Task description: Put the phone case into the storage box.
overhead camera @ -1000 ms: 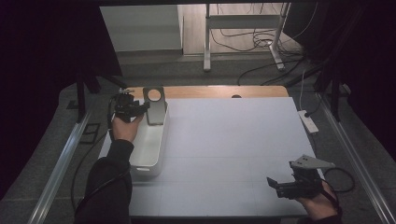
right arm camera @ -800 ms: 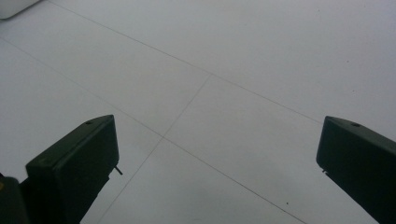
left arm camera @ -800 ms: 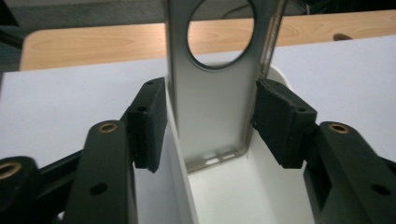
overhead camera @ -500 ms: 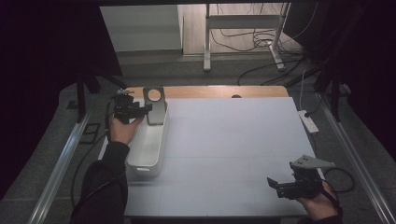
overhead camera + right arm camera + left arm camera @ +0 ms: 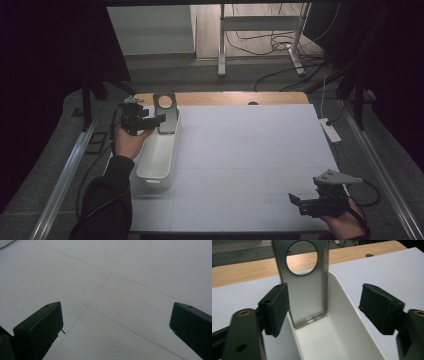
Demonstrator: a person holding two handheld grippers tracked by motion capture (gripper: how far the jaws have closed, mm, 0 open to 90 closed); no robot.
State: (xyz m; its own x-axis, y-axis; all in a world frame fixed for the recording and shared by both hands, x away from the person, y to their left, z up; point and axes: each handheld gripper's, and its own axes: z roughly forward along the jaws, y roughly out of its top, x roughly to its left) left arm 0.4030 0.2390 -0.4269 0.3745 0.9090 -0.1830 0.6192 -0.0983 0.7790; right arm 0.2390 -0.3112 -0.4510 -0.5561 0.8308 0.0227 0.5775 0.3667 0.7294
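A grey phone case [image 5: 166, 113] with a round camera hole stands upright at the far end of a white bin [image 5: 172, 150], leaning on its end wall. My left gripper [image 5: 154, 120] is level with it from the left. In the left gripper view the case [image 5: 307, 290] rises between the pads. The left pad [image 5: 275, 308] is beside its edge and the right pad [image 5: 379, 308] is well clear of it, over the bin [image 5: 342, 305]. These jaws have just been opening and stand open. My right gripper [image 5: 298, 203] rests open at the near right, with bare mat between its jaws [image 5: 115, 325].
A white mat [image 5: 250, 150] covers the table, with a wooden strip [image 5: 225, 98] along the far edge. A white power strip [image 5: 330, 130] lies off the table's right side. Cables and a metal stand are on the floor behind.
The left forearm has swung off the bin toward its left side while the gripper stays by the case. The case still stands in the bin. The right gripper has not moved.
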